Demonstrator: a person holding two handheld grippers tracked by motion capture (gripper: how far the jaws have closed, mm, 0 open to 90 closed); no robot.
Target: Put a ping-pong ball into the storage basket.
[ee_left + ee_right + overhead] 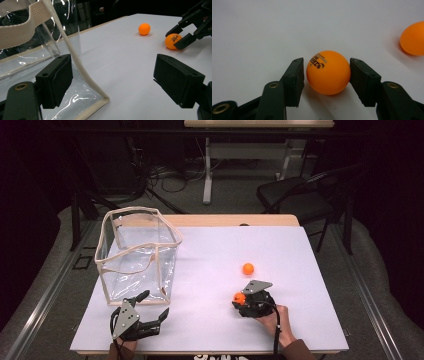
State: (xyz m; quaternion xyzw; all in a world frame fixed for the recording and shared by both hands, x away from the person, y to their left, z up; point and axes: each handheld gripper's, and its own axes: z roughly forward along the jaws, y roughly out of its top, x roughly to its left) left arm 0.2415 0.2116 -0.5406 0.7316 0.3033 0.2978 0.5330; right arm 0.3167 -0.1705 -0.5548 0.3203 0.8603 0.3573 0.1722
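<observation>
An orange ball [328, 72] with black print rests on the white table cover between the jaws of my right gripper [327, 76]. The right pad touches it and a thin gap shows at the left pad. In the high view that ball [239, 297] is right of centre, at the tip of my right gripper [238, 300]. A second orange ball [248, 268] lies free just beyond it. My left gripper [156, 304] is open and empty, by the near right corner of a clear bag [137, 255] with beige trim. In the left gripper view, the bag's trim [75, 57] runs between its jaws.
The white cover [210, 245] spans the table top. The bag stands upright and open at the left. Behind the table are a black chair [300, 195], cables on the floor and another table's leg [207, 170]. Dark fabric flanks both sides.
</observation>
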